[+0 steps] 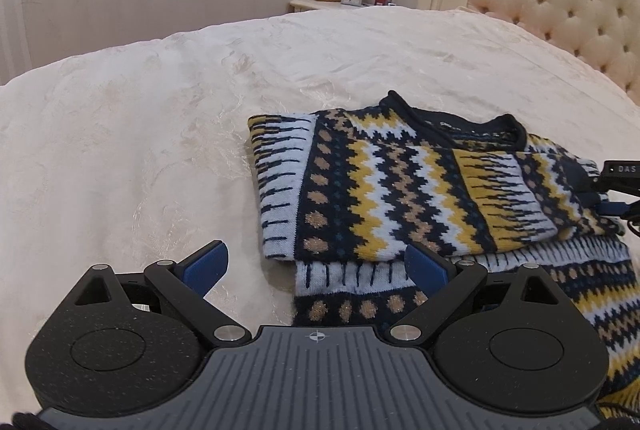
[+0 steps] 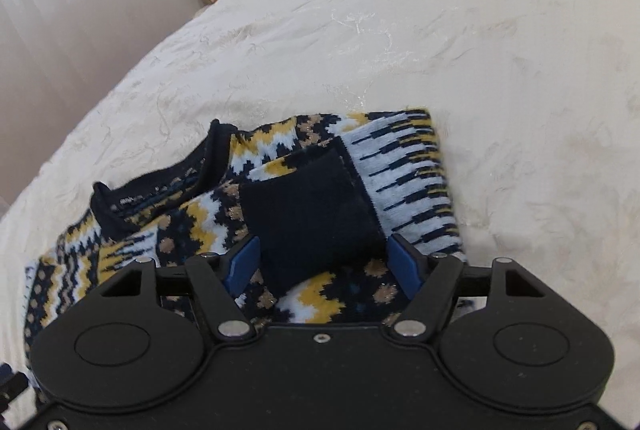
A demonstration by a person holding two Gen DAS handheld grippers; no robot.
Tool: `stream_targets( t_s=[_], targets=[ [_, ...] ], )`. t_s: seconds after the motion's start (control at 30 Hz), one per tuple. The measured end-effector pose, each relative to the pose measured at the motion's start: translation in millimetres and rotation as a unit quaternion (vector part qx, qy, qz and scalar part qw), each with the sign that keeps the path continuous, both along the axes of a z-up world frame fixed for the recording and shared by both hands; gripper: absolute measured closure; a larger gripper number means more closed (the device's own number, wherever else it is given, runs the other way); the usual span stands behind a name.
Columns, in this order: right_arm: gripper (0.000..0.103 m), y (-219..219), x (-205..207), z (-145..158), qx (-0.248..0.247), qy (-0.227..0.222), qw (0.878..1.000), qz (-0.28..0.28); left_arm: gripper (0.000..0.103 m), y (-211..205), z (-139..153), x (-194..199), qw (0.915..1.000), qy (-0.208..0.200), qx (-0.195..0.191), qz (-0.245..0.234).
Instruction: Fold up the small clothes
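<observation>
A small knitted sweater [image 1: 380, 190] in navy, yellow, white and tan zigzags lies on the cream bedspread [image 1: 160, 150], collar [image 1: 460, 122] toward the far side. Its sides are folded in, and one sleeve [image 1: 504, 206] lies across the chest. My left gripper [image 1: 316, 268] hovers open over the sweater's near left corner, nothing between its blue pads [image 1: 206, 266]. In the right wrist view my right gripper [image 2: 324, 264] is low over the sweater [image 2: 168, 230]. It stands open with the navy sleeve cuff [image 2: 312, 214] between its pads [image 2: 402, 266], which do not visibly squeeze it.
The bed's tufted headboard [image 1: 580, 10] rises at the right. A nightstand [image 1: 320, 4] behind the bed carries a lamp, a photo frame, a clock and a red bottle. A black device part with cables [image 1: 620, 178] pokes in at the left wrist view's right edge.
</observation>
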State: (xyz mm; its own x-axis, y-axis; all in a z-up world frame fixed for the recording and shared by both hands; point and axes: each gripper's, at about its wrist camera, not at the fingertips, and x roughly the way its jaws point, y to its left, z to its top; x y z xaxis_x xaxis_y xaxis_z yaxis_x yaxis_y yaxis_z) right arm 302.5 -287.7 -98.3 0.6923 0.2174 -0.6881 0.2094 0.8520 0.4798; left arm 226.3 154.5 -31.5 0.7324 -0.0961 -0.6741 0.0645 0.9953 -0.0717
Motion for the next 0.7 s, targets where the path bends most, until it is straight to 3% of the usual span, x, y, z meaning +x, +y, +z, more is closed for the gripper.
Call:
stream_targets(
  t_s=[0.1,0.23,0.5,0.7],
  targets=[
    [0.044,-1,-1,-4,0.001,-0.003,1.000,-0.009,0.007,0,0,0,1.0000,-0.001,0.000,0.000],
    [0.086,-7,-5,-7,0.012,-0.018,1.000,-0.021,0.007,0,-2,0,1.0000,-0.002,0.001,0.002],
    [0.089,6,-9,28,-0.003,-0.072,0.997,0.007,0.007,1,-1,3,0.9999,-0.004,0.010,0.005],
    [0.089,1,-18,52,-0.027,-0.091,0.995,-0.021,0.007,1,4,13,0.9995,-0.010,0.026,0.013]
  ],
)
